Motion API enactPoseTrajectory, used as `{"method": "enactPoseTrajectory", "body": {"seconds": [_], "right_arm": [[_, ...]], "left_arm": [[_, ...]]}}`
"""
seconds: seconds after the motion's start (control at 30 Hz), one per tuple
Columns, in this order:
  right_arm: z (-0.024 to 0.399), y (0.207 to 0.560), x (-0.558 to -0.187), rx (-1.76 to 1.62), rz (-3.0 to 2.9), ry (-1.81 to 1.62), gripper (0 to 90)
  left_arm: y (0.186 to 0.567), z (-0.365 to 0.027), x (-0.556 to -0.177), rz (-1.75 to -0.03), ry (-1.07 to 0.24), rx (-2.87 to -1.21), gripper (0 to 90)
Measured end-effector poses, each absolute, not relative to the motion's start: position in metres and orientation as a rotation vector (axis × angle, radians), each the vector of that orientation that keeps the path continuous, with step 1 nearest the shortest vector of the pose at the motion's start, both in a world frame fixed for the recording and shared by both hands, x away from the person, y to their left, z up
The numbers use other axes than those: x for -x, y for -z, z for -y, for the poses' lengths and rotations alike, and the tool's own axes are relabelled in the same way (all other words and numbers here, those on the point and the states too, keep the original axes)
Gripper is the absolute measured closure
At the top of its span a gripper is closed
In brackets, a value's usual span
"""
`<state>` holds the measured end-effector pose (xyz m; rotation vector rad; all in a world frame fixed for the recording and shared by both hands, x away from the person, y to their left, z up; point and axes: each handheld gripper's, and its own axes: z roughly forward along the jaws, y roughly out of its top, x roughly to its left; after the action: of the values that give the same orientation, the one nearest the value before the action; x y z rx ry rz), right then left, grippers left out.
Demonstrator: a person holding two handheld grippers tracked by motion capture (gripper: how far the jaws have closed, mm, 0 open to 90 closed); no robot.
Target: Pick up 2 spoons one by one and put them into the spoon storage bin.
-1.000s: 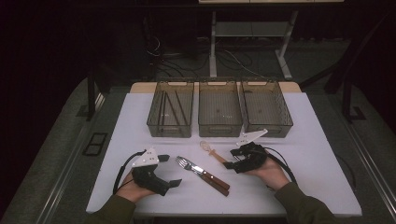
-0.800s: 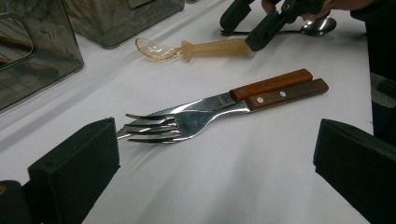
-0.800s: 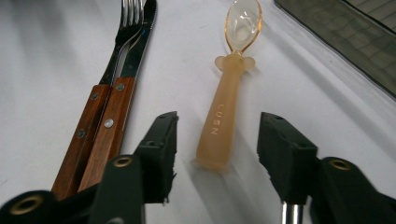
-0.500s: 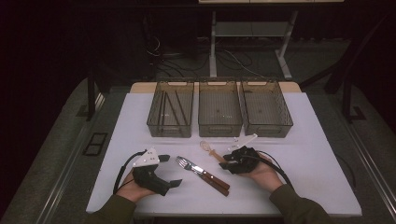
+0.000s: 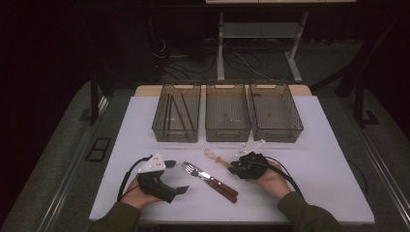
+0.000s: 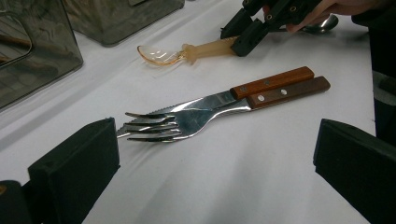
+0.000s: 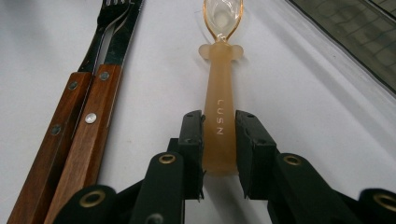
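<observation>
A translucent amber spoon (image 5: 215,157) (image 7: 219,112) lies flat on the white table (image 5: 314,145), bowl pointing away to the left. My right gripper (image 5: 233,166) (image 7: 219,135) has just been closing its jaws, and the pads now sit against both sides of the spoon's handle end (image 6: 210,46). A fork (image 5: 193,170) (image 6: 159,123) and a knife (image 6: 280,93) with wooden handles (image 5: 222,186) (image 7: 70,140) lie side by side between the hands. My left gripper (image 5: 176,177) (image 6: 215,168) rests open on the table, its jaws wide apart and pointing at the fork tines.
Three smoky see-through bins stand in a row at the back: left (image 5: 175,137) with a few dark sticks, middle (image 5: 228,137), right (image 5: 278,135). A shiny metal spoon bowl (image 6: 322,25) peeks out beside the right hand. Dark floor surrounds the table.
The right gripper has slid left along the table to the spoon's handle and its jaws have closed around it. The left gripper, fork and knife have stayed put.
</observation>
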<state>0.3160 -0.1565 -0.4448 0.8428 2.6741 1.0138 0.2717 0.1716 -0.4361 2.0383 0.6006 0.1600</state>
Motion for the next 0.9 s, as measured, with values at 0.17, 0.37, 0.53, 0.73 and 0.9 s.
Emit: {"method": "enactPoseTrajectory", "body": {"seconds": [0.17, 0.37, 0.53, 0.73, 0.9], "right_arm": [[0.156, 0.444, -0.315, -0.847, -2.668, -1.003, 73.6], [0.158, 0.444, -0.317, -0.867, -2.675, -1.028, 73.6], [0.161, 0.442, -0.318, -0.866, -2.663, -1.027, 73.6], [0.167, 0.436, -0.319, -0.873, -2.638, -1.068, 73.6], [0.173, 0.43, -0.319, -0.886, -2.612, -1.108, 73.6]], "left_arm": [[0.436, -0.172, -0.272, -0.599, -0.16, -2.037, 0.0], [0.436, -0.171, -0.271, -0.598, -0.159, -2.038, 0.0], [0.436, -0.171, -0.271, -0.597, -0.16, -2.039, 0.0], [0.436, -0.171, -0.271, -0.596, -0.158, -2.039, 0.0], [0.437, -0.172, -0.273, -0.602, -0.154, -2.042, 0.0]]}}
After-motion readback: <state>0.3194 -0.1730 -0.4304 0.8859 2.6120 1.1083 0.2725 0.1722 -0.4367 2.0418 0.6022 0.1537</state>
